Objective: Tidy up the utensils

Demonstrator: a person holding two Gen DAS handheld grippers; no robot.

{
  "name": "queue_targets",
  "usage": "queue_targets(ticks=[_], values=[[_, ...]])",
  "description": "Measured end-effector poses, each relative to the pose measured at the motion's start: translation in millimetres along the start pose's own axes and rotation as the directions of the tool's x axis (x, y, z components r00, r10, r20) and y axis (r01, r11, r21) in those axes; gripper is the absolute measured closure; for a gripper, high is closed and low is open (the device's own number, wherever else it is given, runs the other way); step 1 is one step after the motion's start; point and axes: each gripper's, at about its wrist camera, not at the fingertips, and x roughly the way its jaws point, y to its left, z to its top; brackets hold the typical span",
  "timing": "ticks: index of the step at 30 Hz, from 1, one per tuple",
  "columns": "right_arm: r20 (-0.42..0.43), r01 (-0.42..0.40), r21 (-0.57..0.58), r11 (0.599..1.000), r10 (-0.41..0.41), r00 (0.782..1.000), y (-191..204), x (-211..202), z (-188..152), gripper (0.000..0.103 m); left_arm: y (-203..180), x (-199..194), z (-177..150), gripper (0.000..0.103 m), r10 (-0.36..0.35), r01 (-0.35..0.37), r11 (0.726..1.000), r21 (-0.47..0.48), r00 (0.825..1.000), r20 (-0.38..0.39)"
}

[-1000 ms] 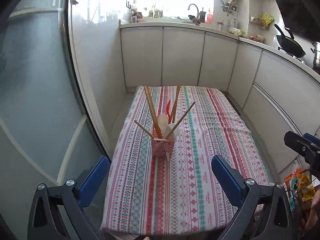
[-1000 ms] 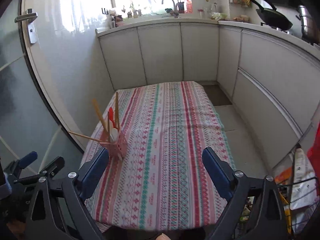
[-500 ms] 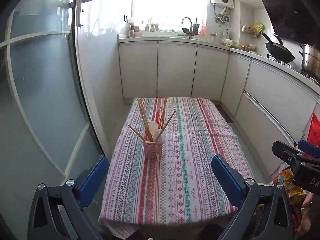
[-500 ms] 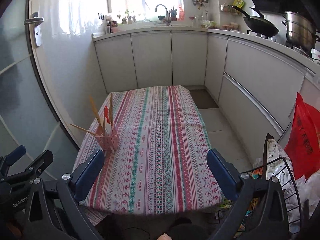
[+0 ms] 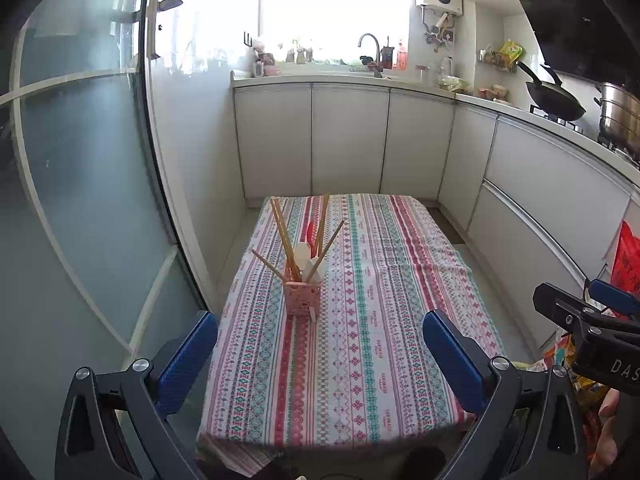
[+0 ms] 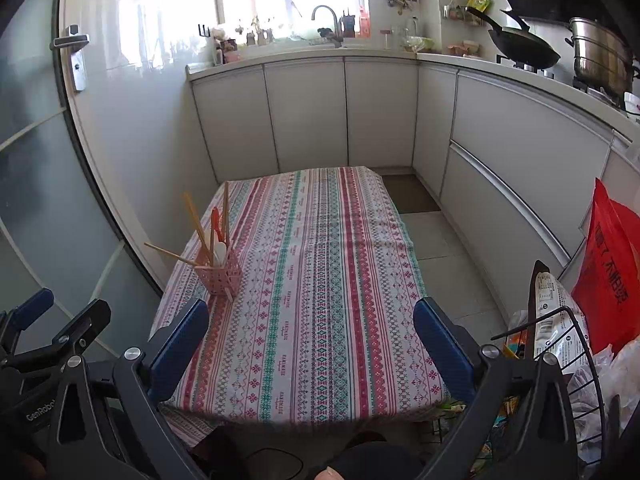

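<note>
While both tools hang short of the table's near edge, the pink perforated plastic utensil holder [image 5: 302,298] stands on the striped red, green and white tablecloth [image 5: 372,320], toward the table's left side and well apart from either tool. Wooden chopsticks [image 5: 283,236] fan out of it at loose angles beside a white spoon [image 5: 305,254] and a red-handled utensil [image 5: 310,229]. The left gripper [image 5: 320,364] has its blue-padded fingers spread wide around nothing; the right gripper [image 6: 311,354] is likewise spread and empty.

The work looks all but done, with no stray utensils visible on the cloth. The holder appears light and top-heavy: one chopstick leans far out to the left, and a brush against it could tip the holder or flick sticks toward the nearby left edge and onto the floor. Snagging the draped cloth at the near edge would drag the holder along.

Open cloth stretches to the right and beyond the holder. A glass door [image 5: 88,200] crowds the left, white cabinets [image 6: 520,152] the right, and a black wire rack [image 6: 576,360] of bags sits by the right tool.
</note>
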Motion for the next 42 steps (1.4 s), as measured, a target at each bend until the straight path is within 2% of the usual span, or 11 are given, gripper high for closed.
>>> queue_targets(ticks=[42], values=[[0.0,-0.002,0.001,1.0,0.002,1.0,3.1,3.9,2.9,0.0,-2.3,1.2,4.2,0.0,0.014,-0.014,1.0,-0.001,1.0,-0.003]])
